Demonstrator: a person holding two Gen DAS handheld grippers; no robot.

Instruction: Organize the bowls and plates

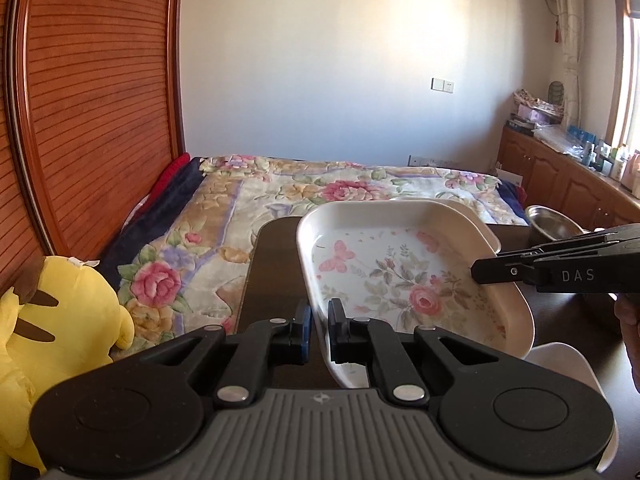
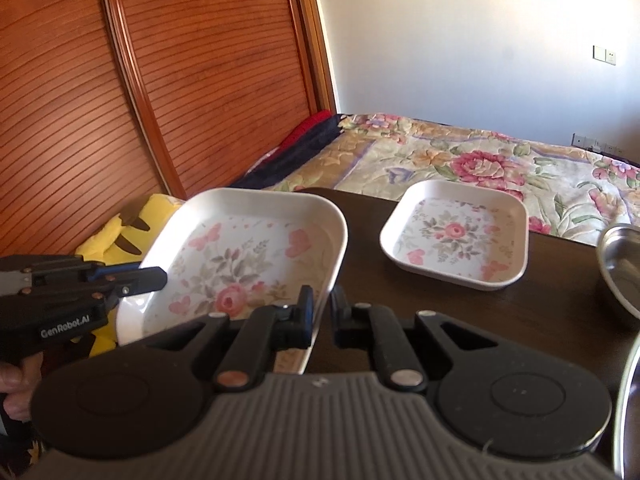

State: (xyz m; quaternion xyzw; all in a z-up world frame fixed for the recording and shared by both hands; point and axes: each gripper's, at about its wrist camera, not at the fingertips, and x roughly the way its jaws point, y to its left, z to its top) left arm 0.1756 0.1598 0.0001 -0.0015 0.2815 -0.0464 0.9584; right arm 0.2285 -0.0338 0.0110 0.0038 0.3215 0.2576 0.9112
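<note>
A dark wooden worktop (image 2: pixel 400 304) is standing against a bed (image 2: pixel 460 160) covered in a flowered quilt, with a slatted wooden wardrobe door (image 2: pixel 160 60) rising on the left.

The left gripper (image 1: pixel 319 330) is pinching the near rim of a square white floral plate (image 1: pixel 400 276), its jaws pressed onto the edge from both sides. The right gripper (image 2: pixel 322 320) is clamping the opposite rim of the same plate (image 2: pixel 248 256), jaws closed on the wall. The 2 grippers are holding this plate tilted above the worktop's left edge; whether any corner is touching the wood I cannot tell.

A 2nd floral plate (image 2: pixel 456 236), smaller in view, is lying flat on the worktop, well apart to the right. A steel bowl (image 2: pixel 620 268) is sitting at the right edge, and another white dish (image 1: pixel 560 364) is showing beneath the held plate in the left view. A yellow plush toy (image 1: pixel 60 332) is resting beside the worktop, near the bed.
</note>
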